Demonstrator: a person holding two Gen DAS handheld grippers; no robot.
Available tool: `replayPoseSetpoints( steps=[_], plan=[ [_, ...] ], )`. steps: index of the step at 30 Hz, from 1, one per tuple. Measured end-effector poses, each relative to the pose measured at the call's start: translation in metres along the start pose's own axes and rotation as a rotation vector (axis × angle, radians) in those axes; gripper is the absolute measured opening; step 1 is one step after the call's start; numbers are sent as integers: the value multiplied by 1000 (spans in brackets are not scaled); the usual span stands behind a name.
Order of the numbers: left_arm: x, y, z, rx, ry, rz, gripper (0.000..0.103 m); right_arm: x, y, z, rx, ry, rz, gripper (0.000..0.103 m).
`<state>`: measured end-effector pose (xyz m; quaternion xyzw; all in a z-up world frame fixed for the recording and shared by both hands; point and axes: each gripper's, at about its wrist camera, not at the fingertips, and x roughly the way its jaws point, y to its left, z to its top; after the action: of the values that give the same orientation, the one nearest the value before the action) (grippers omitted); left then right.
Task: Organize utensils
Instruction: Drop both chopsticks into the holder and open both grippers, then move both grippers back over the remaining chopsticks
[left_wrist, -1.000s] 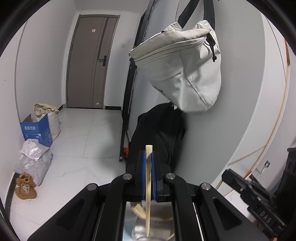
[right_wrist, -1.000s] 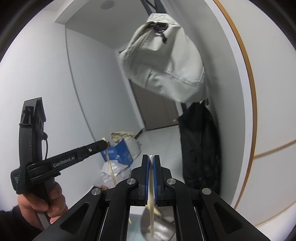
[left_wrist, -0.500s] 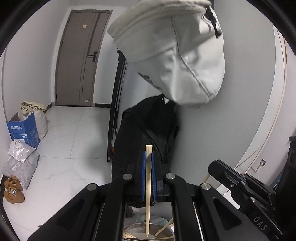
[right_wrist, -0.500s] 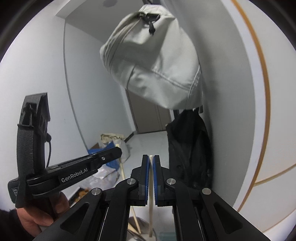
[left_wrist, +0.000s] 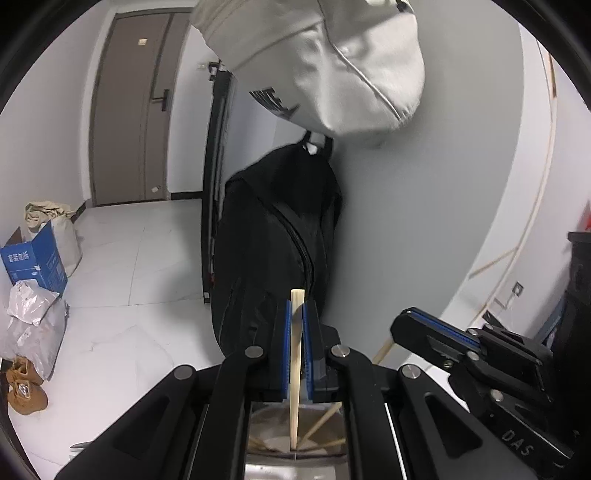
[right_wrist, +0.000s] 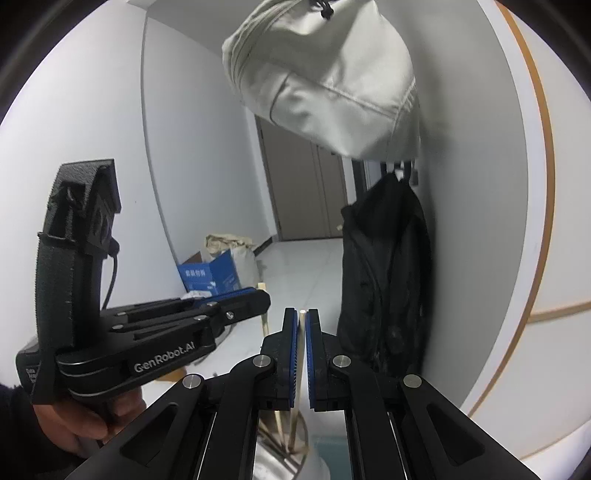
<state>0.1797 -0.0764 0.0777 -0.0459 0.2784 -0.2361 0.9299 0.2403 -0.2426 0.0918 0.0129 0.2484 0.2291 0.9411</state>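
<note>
My left gripper (left_wrist: 298, 314) is shut on a pale wooden chopstick (left_wrist: 295, 369) held upright. Its lower end hangs over a round steel container (left_wrist: 295, 458) that holds several more chopsticks. My right gripper (right_wrist: 301, 325) is shut on a second upright chopstick (right_wrist: 301, 354) above the same steel container (right_wrist: 280, 454). The left gripper (right_wrist: 255, 297) also shows in the right wrist view, close to the left of my right gripper, with its chopstick (right_wrist: 263, 306) poking out. The right gripper (left_wrist: 410, 325) shows at the right of the left wrist view.
A black bag (left_wrist: 280, 236) hangs on the wall straight ahead, under a pale grey bag (left_wrist: 332, 62). A black metal stand (left_wrist: 212, 184) leans beside them. A blue box (left_wrist: 33, 262), sacks and brown shoes (left_wrist: 26, 387) lie on the white tile floor at left. A grey door (left_wrist: 129, 110) is at the back.
Both grippers have tilted down and moved closer to the wall, each still shut on its chopstick. The steel container with chopsticks has come into view below them, and the two grippers stand closer together.
</note>
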Motion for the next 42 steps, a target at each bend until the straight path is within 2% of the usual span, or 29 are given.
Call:
replayPoseSetpoints(
  steps=[3, 11, 15, 17, 18, 21, 23, 24, 25, 27, 30, 32, 37, 42],
  plan=[
    [0, -4, -3, 19, 32, 8, 2, 2, -2, -8, 15, 29, 4, 3],
    [14, -3, -7, 32, 135, -29, 2, 7, 0, -21, 44, 92, 39, 3],
    [15, 2, -11, -9, 201, -85, 2, 14, -4, -25, 97, 151, 69, 7],
    [13, 6, -10, -34, 216, -79, 3, 11, -7, -29, 126, 163, 55, 7],
    [10, 8, -10, -48, 211, -77, 3, 8, -10, -30, 145, 159, 59, 8],
    [-10, 12, -8, -65, 167, -55, 6, -8, -12, -33, 178, 140, 33, 25],
    [-20, 12, -7, -69, 153, -42, 17, -20, -15, -33, 207, 116, 30, 37],
    [-26, 11, -7, -74, 142, -29, 28, -26, -15, -33, 216, 105, 26, 43],
    [-30, 12, -8, -78, 131, -17, 38, -30, -15, -33, 222, 98, 22, 45],
    [-42, 11, -8, -87, 102, 22, 44, -40, -12, -33, 233, 86, 16, 46],
    [-53, 11, -9, -106, 86, 66, 45, -52, -5, -32, 232, 74, 16, 55],
    [-62, 9, -10, -114, 76, 102, 47, -58, 1, -30, 226, 59, 18, 57],
    [-87, 6, -12, -139, 16, 164, 62, -79, 21, -30, 197, 30, 32, 66],
    [-98, 0, -16, -148, -4, 196, 62, -96, 35, -30, 181, -1, 33, 72]
  ],
)
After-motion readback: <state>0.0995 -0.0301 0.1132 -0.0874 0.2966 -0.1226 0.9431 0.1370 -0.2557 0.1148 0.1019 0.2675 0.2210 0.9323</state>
